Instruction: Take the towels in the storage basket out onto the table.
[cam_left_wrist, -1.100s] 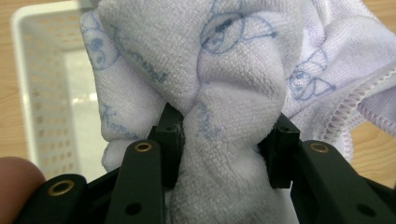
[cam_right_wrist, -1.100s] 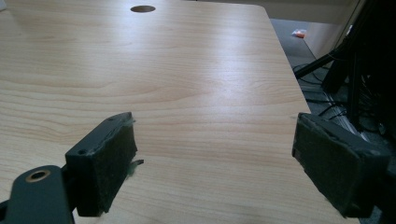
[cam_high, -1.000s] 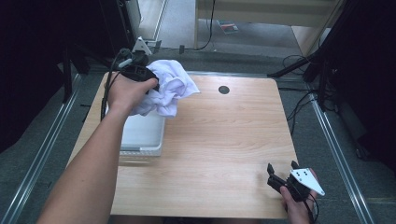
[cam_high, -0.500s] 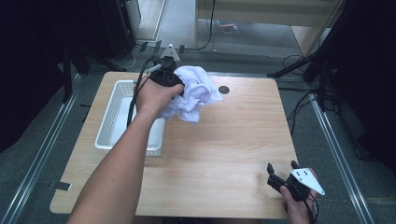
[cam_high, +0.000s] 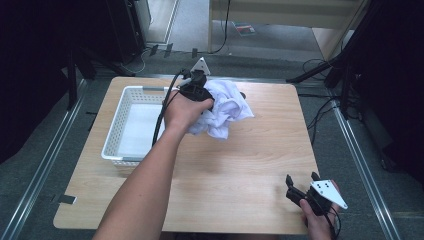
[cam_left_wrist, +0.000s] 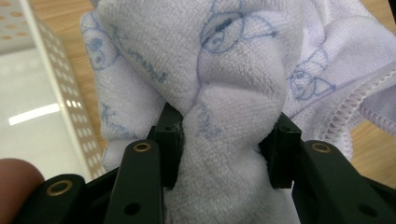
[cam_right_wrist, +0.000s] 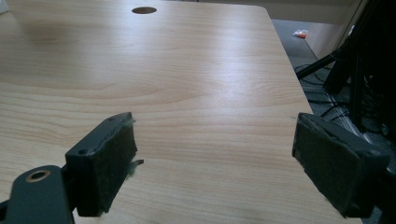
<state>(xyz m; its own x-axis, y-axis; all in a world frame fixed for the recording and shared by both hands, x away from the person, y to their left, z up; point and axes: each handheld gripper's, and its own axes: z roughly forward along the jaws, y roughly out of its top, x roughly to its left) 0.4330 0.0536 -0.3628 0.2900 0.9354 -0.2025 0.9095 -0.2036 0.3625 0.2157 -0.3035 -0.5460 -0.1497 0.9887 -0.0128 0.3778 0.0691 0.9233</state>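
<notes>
A bunched white towel (cam_high: 224, 107) with faint blue printed figures hangs over the far middle of the wooden table (cam_high: 250, 165). My left gripper (cam_high: 202, 95) is shut on the towel. In the left gripper view the terry cloth (cam_left_wrist: 233, 93) bulges up between the two black jaws, whose pads (cam_left_wrist: 170, 140) pinch it from both sides. My right gripper (cam_high: 302, 186) rests at the table's near right corner, open, with nothing between its pads (cam_right_wrist: 109, 161) but bare wood.
A white perforated plastic basket (cam_high: 120, 122) stands at the table's left, beside the towel, and its wall (cam_left_wrist: 60, 84) appears in the left gripper view. A round cable hole (cam_right_wrist: 144, 10) marks the far edge. Dark stands and cables (cam_high: 320, 115) surround the table.
My left gripper has carried the towel rightward, from above the basket to over the bare table beside it. The right gripper has stayed still and open.
</notes>
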